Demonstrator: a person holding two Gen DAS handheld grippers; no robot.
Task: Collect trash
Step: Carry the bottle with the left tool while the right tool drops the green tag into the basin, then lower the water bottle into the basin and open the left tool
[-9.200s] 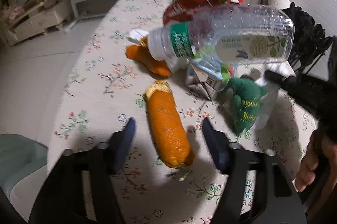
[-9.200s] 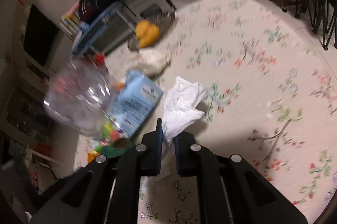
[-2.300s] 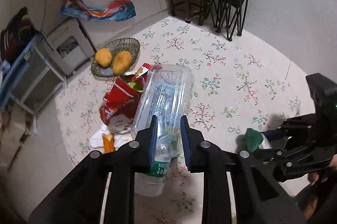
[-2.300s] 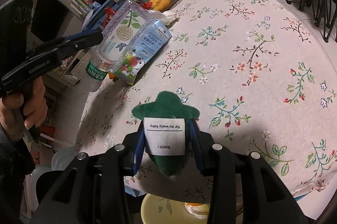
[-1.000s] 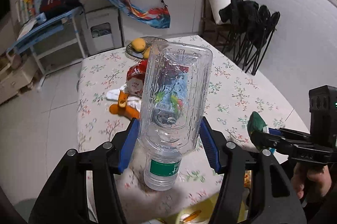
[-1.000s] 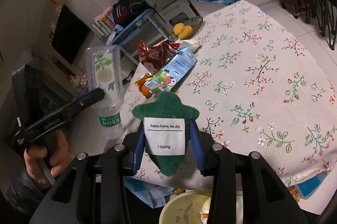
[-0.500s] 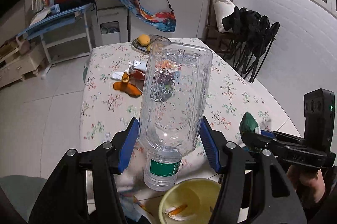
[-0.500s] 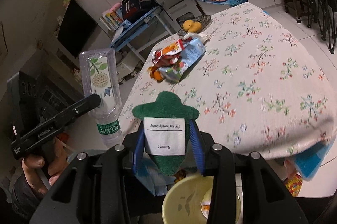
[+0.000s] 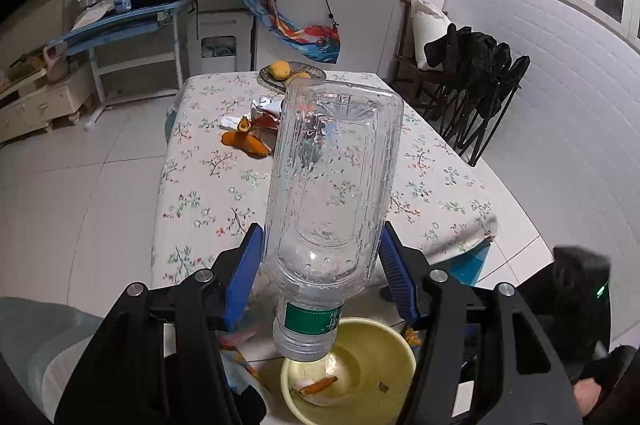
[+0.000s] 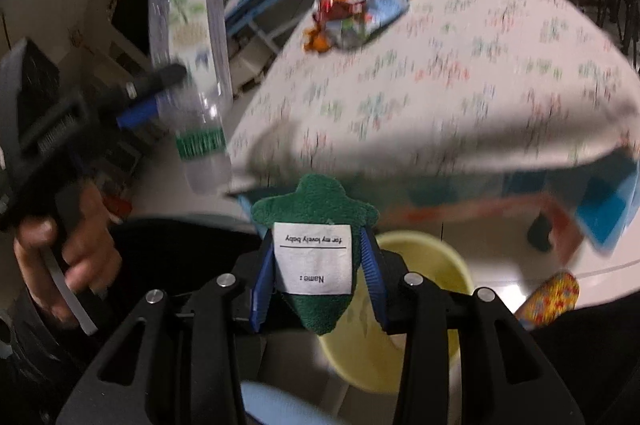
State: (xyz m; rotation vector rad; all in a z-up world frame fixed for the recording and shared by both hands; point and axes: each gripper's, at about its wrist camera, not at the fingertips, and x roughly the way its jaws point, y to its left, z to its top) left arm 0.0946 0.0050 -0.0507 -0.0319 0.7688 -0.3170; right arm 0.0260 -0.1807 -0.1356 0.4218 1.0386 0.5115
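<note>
One clear plastic bottle [image 9: 334, 185]; one green plush piece [image 10: 316, 221]; one yellow bin [image 9: 394, 373]; two grippers.

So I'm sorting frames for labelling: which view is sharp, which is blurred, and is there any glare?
Left wrist view: sharp, with fisheye bending at the edges; the clear bottle shows small highlights, no strong glare. Right wrist view: motion blur smears the table and the bottle, while the green plush toy in the right gripper stays crisp.

bottle [image 9: 336, 185] above bin [image 9: 384, 341], table [image 9: 192, 201] behind
</note>
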